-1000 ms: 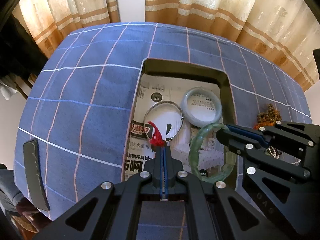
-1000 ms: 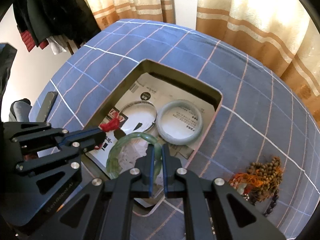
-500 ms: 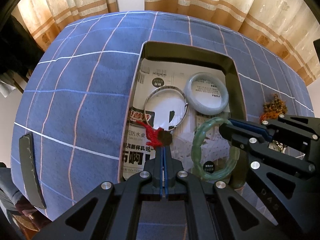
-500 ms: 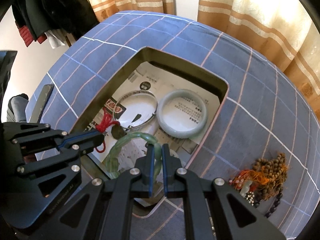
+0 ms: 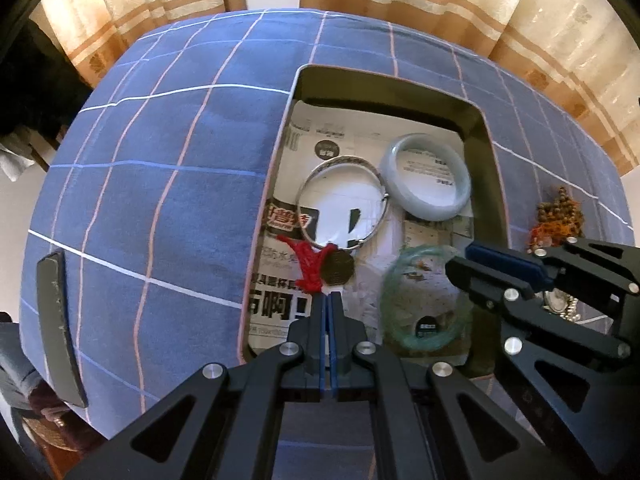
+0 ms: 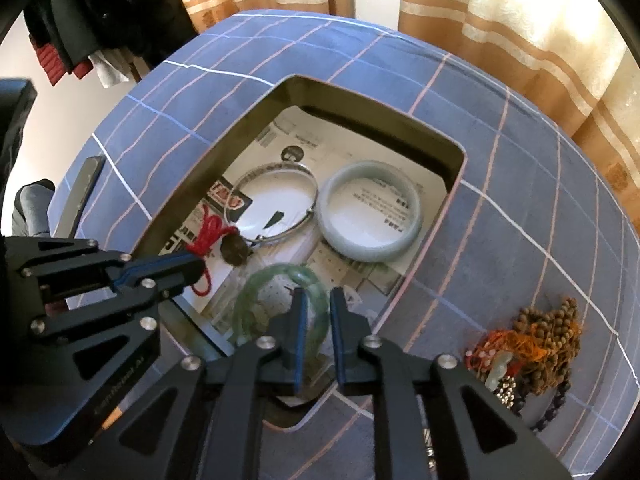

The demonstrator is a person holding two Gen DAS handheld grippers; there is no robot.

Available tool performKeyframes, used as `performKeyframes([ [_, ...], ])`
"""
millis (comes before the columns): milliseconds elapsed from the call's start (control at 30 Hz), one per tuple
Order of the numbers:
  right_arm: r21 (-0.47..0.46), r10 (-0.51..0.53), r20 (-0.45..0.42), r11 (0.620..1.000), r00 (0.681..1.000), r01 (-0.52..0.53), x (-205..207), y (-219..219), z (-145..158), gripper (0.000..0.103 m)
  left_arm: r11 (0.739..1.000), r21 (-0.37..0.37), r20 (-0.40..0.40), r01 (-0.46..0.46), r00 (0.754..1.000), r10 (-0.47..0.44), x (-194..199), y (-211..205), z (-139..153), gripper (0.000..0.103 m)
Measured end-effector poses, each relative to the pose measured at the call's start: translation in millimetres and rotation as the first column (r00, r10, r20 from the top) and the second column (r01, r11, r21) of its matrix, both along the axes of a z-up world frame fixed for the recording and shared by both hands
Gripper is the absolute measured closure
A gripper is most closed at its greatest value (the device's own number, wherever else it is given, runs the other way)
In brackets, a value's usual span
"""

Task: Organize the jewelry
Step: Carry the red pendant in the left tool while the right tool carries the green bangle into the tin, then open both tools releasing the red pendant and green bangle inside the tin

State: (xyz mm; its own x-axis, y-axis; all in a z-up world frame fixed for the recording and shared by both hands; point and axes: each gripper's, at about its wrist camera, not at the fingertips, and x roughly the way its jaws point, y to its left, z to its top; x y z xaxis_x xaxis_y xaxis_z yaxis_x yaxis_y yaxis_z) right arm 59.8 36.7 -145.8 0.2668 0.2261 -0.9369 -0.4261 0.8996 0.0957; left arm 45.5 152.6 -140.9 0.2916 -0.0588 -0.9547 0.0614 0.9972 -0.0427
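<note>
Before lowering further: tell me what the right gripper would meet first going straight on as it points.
Probably the green bangle: its rim lies between the right gripper's just-opened jaws. Beyond that, the paper lining the box; depth is unclear.

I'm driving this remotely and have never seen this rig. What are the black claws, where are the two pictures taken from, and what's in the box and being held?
There is no robot arm: a person holds two handheld grippers, each with a fisheye camera looking along its fingers.

The left gripper is shut on the red cord of a dark pendant.

The right gripper has just been opening; the green bangle lies between its jaws, apparently released.

Both hang over a paper-lined box sunk in a blue checked cloth. Inside also lie a silver bangle and a pale bangle. A bead pile waits outside.
</note>
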Motion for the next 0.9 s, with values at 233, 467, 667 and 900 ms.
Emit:
performKeyframes([
  [233, 0.037, -0.007, 0.009, 0.999, 1.0, 0.007, -3, -1, 9, 0.053, 0.998, -0.024, 0.002, -0.055, 0.998, 0.055, 0, 7, 5, 0.095],
  [467, 0.055, -0.05, 0.034, 0.997, 0.998, 0.048, -13, -20, 24, 0.05, 0.992, -0.087, 0.024, -0.087, 0.996, 0.089, -6, 10, 16, 0.042],
  [667, 0.054, -0.105, 0.028, 0.993, 0.994, 0.104, -25, -48, 26, 0.046, 0.998, 0.048, 0.019, -0.032, 0.999, 0.031, -8, -9, 19, 0.04],
  [900, 0.045, -0.195, 0.025, 0.98, 0.981, 0.193, -43, -97, 24, 0.046, 0.998, 0.054, 0.037, -0.021, 0.999, 0.019, -15, -15, 31, 0.04],
])
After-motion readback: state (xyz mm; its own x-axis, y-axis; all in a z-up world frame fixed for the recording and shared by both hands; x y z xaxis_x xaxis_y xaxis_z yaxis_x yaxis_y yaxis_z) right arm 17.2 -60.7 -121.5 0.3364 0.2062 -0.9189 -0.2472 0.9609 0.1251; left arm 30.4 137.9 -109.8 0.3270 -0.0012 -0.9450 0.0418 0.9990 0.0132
